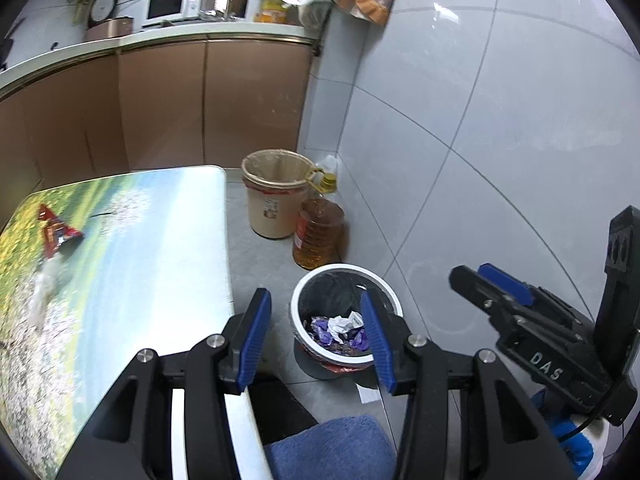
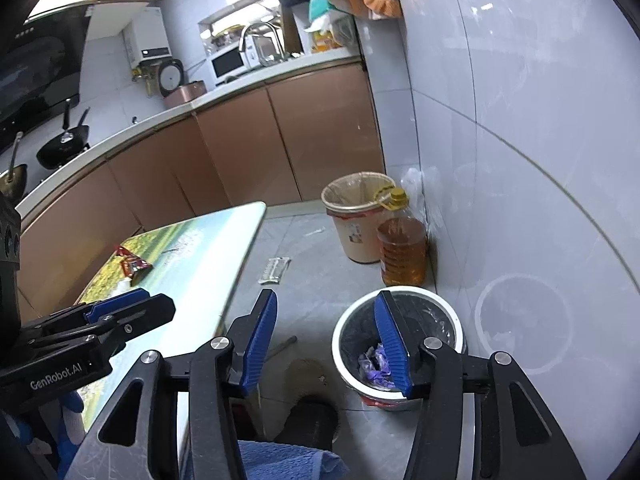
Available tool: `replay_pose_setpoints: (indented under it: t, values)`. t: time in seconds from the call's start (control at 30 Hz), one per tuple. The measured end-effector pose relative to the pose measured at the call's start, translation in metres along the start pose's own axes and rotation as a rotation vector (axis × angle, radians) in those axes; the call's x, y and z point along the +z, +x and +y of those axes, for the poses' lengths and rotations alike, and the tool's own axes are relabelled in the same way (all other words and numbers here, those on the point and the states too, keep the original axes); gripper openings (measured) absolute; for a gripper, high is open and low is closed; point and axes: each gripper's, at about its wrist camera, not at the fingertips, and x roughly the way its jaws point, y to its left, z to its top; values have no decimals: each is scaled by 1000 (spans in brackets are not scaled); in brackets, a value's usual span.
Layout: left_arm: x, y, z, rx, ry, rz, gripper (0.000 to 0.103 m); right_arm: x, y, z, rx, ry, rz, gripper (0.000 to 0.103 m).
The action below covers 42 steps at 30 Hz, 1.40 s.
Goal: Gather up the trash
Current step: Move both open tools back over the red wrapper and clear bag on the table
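Note:
A small white-rimmed trash bin [image 1: 316, 350] with a black liner stands on the floor by the table; it holds purple wrappers and crumpled white paper [image 1: 344, 326]. It also shows in the right wrist view [image 2: 344, 356]. My left gripper [image 1: 316, 338] is open and empty above the bin. My right gripper [image 2: 326, 344] is open and empty, just left of the bin's rim. A red snack wrapper [image 1: 56, 234] and a crumpled white tissue [image 1: 42, 292] lie on the table [image 1: 152, 248]. The wrapper also shows in the right wrist view [image 2: 132, 264].
A beige lined bin [image 1: 274, 200] and an oil jug [image 1: 318, 236] stand by the tiled wall. A flat packet [image 2: 274, 270] lies on the floor. A blue cloth [image 1: 332, 448] is below the grippers. Kitchen cabinets and counter [image 1: 160, 40] run behind.

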Motion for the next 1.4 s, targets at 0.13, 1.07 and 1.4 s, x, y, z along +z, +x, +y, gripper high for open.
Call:
replay_pose_setpoints:
  t: [0.13,1.07,1.4]
  values:
    - [-9,-20,11,23,-26,-35,45,2,-16,12,13,-21,-25,53]
    - [-88,-151,147,186,-264,-158,45,10,-84,72,112,-132,-138,60]
    - [-93,-148,235,241,-362,-116,45,14,-42,108,187,-188,-69,61]
